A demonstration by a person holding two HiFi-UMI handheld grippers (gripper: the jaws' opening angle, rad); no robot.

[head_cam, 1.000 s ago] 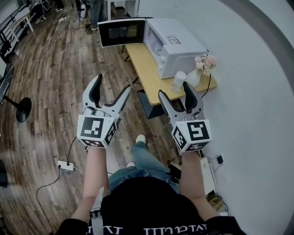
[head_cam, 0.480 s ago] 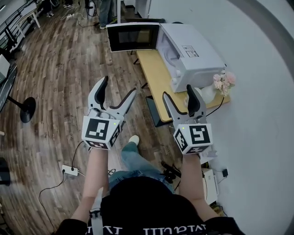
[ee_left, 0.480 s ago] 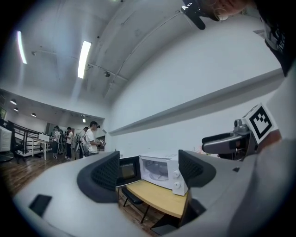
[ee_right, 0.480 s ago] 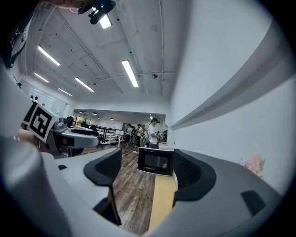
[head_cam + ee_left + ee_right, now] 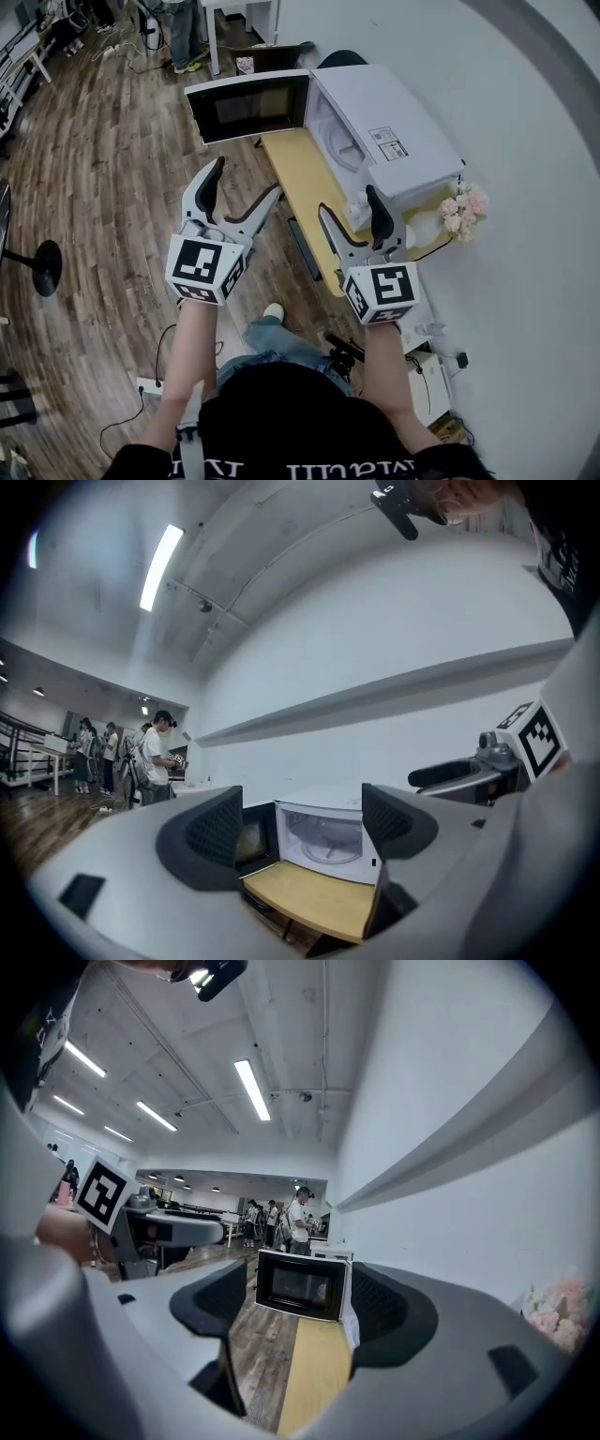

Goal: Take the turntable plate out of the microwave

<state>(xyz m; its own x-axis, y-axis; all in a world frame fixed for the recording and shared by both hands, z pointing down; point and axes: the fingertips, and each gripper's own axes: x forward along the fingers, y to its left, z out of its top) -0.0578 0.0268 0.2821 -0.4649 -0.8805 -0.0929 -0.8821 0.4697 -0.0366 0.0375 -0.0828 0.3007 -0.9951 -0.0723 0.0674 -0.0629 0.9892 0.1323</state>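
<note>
The white microwave stands on a yellow wooden table with its door swung wide open to the left. In the left gripper view the glass turntable plate lies inside the microwave's cavity. Both grippers hang in the air short of the table. My left gripper is open and empty over the floor. Over the table's near end, my right gripper is open and empty too. The right gripper view looks at the open door and the table top.
A white vase with pink flowers stands at the table's near end by the wall. A black round stand base and a power strip with cables lie on the wood floor. People stand far behind.
The person has stepped nearer to the table, so the microwave and its open door sit closer and larger in the head view. Both grippers stay open and empty.
</note>
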